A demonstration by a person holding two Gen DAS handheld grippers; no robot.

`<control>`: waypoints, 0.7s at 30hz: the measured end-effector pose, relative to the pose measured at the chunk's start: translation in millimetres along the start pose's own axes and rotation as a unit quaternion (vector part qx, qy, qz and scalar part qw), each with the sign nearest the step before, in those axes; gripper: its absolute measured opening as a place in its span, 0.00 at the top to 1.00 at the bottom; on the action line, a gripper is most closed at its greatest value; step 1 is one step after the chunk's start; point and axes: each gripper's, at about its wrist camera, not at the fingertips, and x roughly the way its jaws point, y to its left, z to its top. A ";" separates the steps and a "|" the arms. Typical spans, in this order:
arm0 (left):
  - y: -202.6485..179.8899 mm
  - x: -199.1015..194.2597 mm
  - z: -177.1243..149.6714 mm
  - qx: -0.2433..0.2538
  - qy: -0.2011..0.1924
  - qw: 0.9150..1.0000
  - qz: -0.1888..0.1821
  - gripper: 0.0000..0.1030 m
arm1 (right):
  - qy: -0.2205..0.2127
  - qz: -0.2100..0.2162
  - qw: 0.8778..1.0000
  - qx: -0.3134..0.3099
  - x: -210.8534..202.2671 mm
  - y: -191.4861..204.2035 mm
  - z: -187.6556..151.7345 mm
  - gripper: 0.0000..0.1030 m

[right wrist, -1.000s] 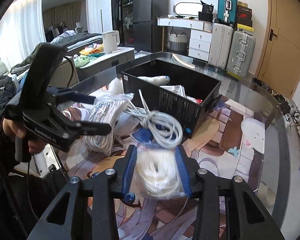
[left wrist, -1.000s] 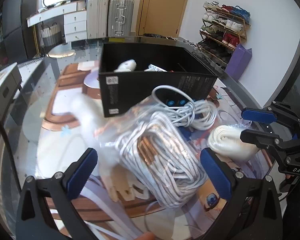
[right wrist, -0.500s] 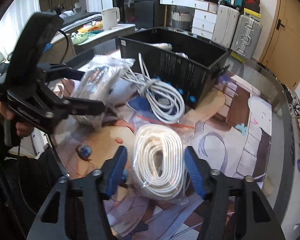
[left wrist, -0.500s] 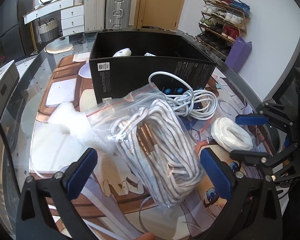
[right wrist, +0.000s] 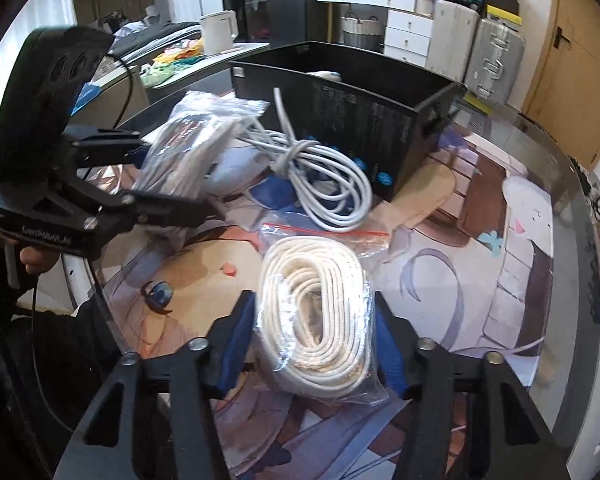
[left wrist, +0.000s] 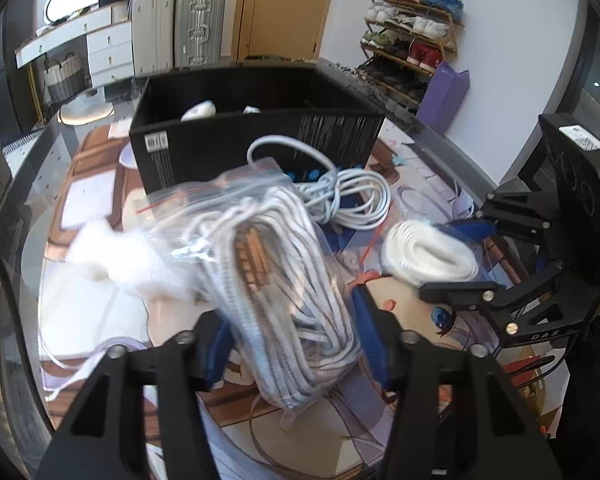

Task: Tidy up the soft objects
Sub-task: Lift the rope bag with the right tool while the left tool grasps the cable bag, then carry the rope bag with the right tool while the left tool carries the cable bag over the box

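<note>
Now the left gripper (left wrist: 296, 344) pinches the striped cord bag (left wrist: 284, 280); the right gripper (right wrist: 312, 344) brackets the white coil bag (right wrist: 320, 312), seemingly squeezing it. Lift both clear of the loose cable (right wrist: 324, 188) and carry them to the box (right wrist: 340, 104) at 12 o'clock.

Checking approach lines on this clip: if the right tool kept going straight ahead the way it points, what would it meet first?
The right tool already straddles the bagged cream rope coil, so that is first. Beyond it lies the loose white cable bundle, then the black box; depth is uncertain.
</note>
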 end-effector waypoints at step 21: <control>15.8 -39.5 12.0 0.005 -0.052 0.998 -0.023 0.63 | -0.039 0.029 0.998 -0.048 -12.6 22.6 4.6 0.58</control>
